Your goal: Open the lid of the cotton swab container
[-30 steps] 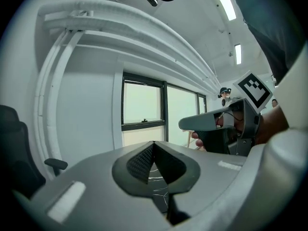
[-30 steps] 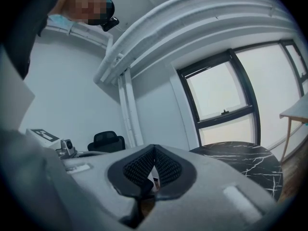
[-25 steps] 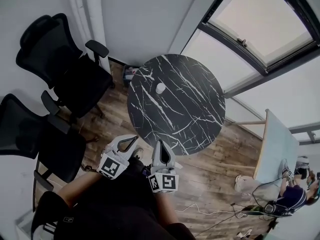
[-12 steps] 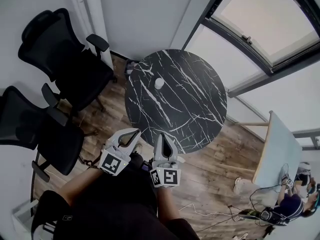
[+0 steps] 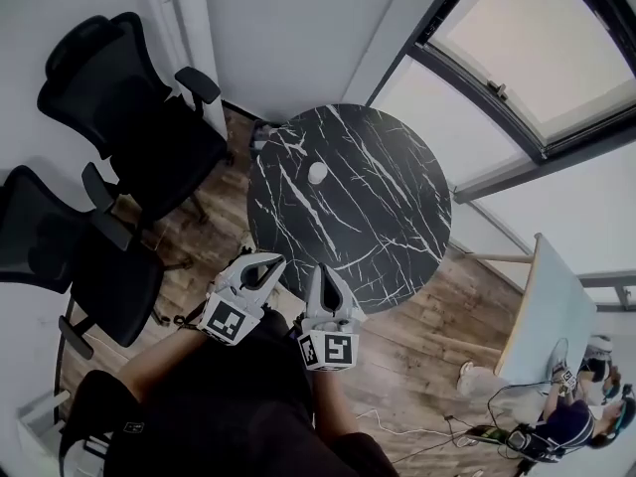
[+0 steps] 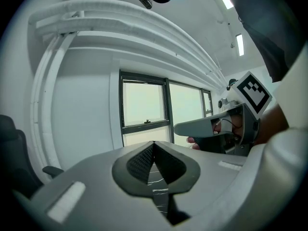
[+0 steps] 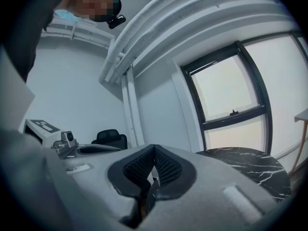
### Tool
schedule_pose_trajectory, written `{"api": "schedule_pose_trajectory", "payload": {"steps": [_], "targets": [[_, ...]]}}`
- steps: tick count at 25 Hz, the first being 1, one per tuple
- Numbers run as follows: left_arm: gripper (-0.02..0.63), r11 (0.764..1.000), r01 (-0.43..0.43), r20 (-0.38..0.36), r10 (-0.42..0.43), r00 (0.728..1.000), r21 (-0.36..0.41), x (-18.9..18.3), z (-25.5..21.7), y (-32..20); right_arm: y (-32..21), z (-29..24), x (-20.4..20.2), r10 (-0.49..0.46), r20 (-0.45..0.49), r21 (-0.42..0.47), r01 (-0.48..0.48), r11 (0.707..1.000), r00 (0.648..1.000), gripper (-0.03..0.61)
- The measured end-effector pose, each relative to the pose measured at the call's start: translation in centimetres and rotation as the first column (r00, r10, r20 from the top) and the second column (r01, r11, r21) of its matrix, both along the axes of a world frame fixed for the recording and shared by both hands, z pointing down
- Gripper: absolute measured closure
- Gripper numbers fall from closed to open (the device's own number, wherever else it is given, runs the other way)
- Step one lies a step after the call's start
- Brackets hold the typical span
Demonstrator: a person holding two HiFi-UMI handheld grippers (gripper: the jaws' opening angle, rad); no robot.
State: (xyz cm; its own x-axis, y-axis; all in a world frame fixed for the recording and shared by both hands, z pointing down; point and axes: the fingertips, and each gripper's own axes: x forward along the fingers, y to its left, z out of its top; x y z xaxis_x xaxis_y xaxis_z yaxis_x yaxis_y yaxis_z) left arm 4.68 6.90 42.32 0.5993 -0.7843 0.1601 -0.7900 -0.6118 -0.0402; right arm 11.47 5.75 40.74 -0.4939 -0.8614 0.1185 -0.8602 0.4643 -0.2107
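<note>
Since a second ago the left gripper [image 5: 270,262] and the right gripper [image 5: 320,271] have edged closer to the near rim of the round black marble table [image 5: 388,237]. What I take for the cotton swab container [image 5: 318,174] sits on the table's far-left part, well apart from both tools. It is a small white thing, too tiny for me to judge its lid. Both grippers are side by side, jaws pressed together on nothing. Two black office chairs [image 5: 129,117] stand at the left on the wood floor [image 5: 427,336].
</note>
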Motion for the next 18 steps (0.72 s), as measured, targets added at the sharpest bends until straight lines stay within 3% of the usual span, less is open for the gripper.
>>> {"api": "schedule_pose_trajectory", "payload": {"steps": [18], "targets": [[0.614,0.998,-0.054,-0.002,0.054,0.999,-0.021,0.7,2.8,-7.9,-6.3,0.5,1.7,0.071,-0.022,-0.009,-0.071,0.997,0.997,0.583]]}}
